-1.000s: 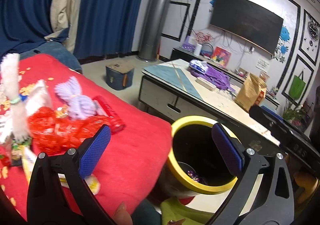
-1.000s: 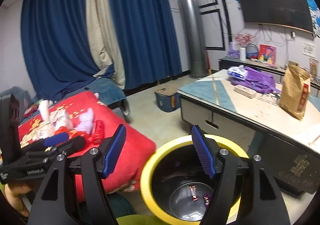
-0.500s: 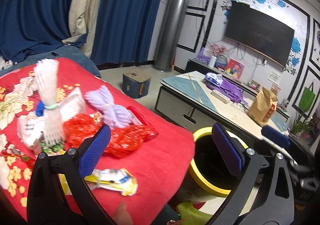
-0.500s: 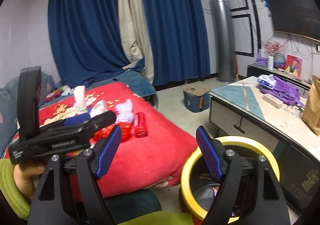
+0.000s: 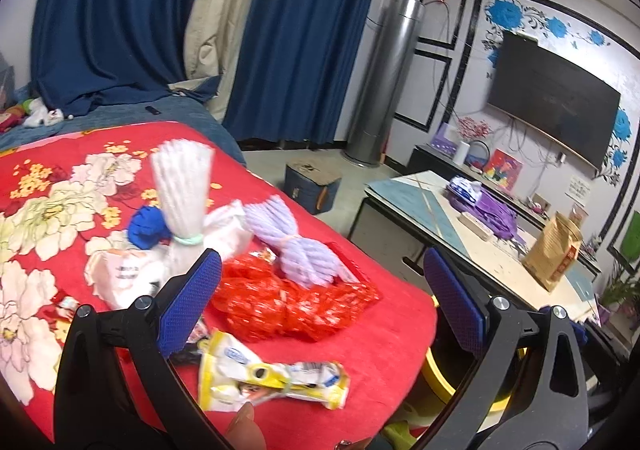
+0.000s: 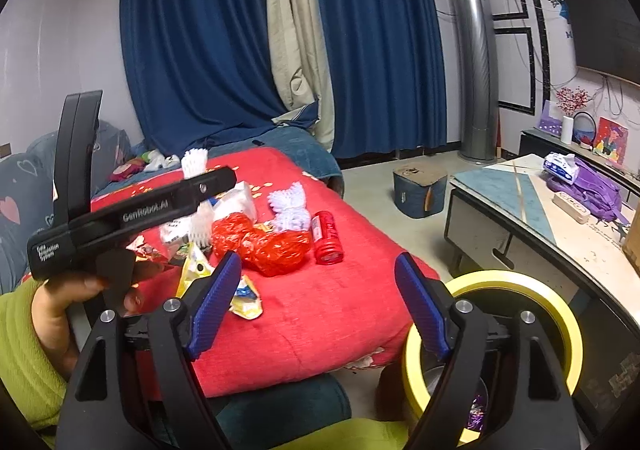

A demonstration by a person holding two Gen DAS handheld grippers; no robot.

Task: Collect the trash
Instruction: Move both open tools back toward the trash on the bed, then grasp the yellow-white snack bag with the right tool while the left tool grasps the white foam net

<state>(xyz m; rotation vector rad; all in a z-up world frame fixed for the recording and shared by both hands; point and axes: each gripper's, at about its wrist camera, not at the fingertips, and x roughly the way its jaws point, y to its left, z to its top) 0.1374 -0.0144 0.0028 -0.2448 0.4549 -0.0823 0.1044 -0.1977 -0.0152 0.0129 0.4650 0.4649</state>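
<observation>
Left gripper [image 5: 320, 300]: jaws released, empty, above the red floral blanket [image 5: 384, 334]. Right gripper [image 6: 316, 304]: jaws released, empty. Trash on the blanket: yellow-white wrapper [image 5: 272, 380] nearest, red plastic bag [image 5: 288, 302] behind it, lilac foam net [image 5: 296, 246] beyond. Yellow-rimmed trash bin [image 6: 556, 314] stands beside the blanket edge, under the right gripper.

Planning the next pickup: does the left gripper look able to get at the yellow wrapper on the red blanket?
Probably yes. The left gripper stands open and empty, and the yellow wrapper lies flat just below its fingers at the red blanket's near edge, with nothing over it.
</observation>
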